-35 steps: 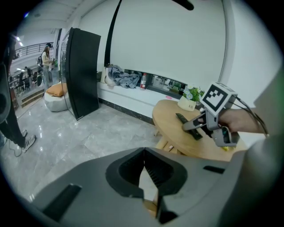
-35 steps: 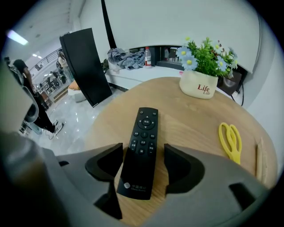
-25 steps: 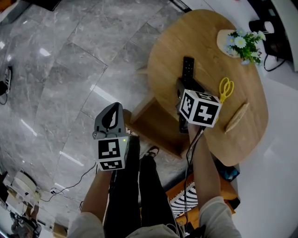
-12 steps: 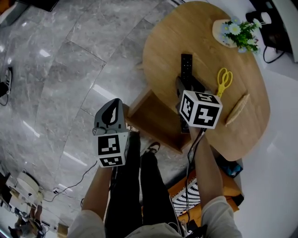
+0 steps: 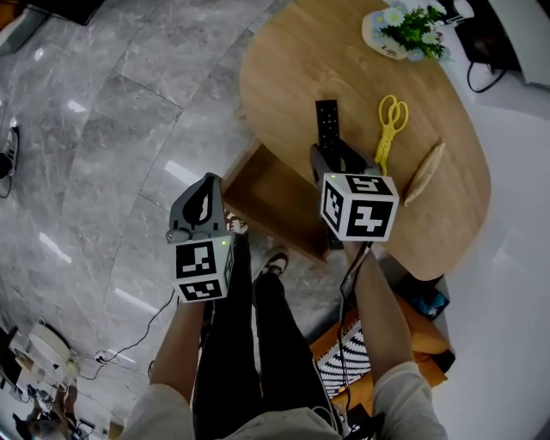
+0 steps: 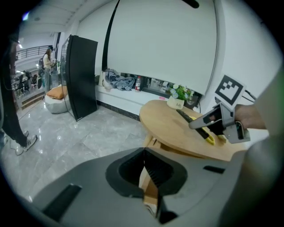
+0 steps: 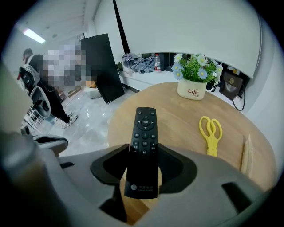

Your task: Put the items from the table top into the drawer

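Note:
My right gripper (image 5: 331, 155) is shut on a black remote (image 5: 326, 125), which sticks out ahead of its jaws over the near part of the round wooden table (image 5: 284, 77). In the right gripper view the remote (image 7: 143, 146) lies lengthwise between the jaws of the right gripper (image 7: 141, 165), buttons up. The open wooden drawer (image 5: 277, 202) juts out below the table's near edge, left of this gripper. My left gripper (image 5: 206, 191) hangs over the floor left of the drawer, shut and holding nothing. In its own view the left gripper (image 6: 144, 167) points toward the drawer (image 6: 153, 142).
Yellow scissors (image 5: 388, 120) and a pale wooden stick (image 5: 424, 172) lie on the table right of the remote. A white pot of flowers (image 5: 404, 26) stands at the far edge. The person's legs and a shoe (image 5: 273, 262) are below the drawer. Grey marble floor (image 5: 112, 129) lies to the left.
The right gripper has drawn back toward the table's near edge with the remote in it, away from the scissors. The left gripper has shifted slightly toward the drawer.

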Tool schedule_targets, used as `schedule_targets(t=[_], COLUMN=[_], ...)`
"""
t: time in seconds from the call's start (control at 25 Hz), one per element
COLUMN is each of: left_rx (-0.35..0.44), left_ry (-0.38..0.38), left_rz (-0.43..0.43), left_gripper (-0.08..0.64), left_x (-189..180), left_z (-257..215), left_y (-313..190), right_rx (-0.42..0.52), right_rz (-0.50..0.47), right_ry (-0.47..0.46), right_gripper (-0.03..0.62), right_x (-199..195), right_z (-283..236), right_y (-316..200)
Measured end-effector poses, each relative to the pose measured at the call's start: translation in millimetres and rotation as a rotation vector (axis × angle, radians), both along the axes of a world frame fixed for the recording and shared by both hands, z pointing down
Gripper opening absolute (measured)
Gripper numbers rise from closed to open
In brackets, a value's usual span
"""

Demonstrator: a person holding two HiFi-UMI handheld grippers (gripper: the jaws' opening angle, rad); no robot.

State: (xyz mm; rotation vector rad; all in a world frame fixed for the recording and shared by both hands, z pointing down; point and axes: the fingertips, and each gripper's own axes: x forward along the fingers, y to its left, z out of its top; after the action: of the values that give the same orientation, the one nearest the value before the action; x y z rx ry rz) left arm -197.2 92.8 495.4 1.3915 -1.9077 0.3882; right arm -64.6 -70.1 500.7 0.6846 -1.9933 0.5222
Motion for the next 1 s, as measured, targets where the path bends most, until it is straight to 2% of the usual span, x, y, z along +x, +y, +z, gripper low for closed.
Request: schedule_targets(t=[0.24,0.56,1.0], left_rx=[-0.003,-0.011,-0.054], left_ry=[-0.001,0.017,0.017], left_rz=[-0.011,-0.085,-0.104], left_gripper=[0.009,0.009,0.009], left_x=[36.0,69.4,71.9], left_z=[-10.0,-8.3,10.8], left_y=[32.6,73.5,104.8], right_rx=[-0.027,-0.044,-0.098], right_rz=[-0.064,-0.17,-0.252], right_ry=[0.008,-0.001,-0.002], right_gripper=[0.187,0.189,0.19], right_x=[32.8,59.4,55.0], right_z=[-8.9,-7.8,23.7], right_y=[46.7,100.0,145.4])
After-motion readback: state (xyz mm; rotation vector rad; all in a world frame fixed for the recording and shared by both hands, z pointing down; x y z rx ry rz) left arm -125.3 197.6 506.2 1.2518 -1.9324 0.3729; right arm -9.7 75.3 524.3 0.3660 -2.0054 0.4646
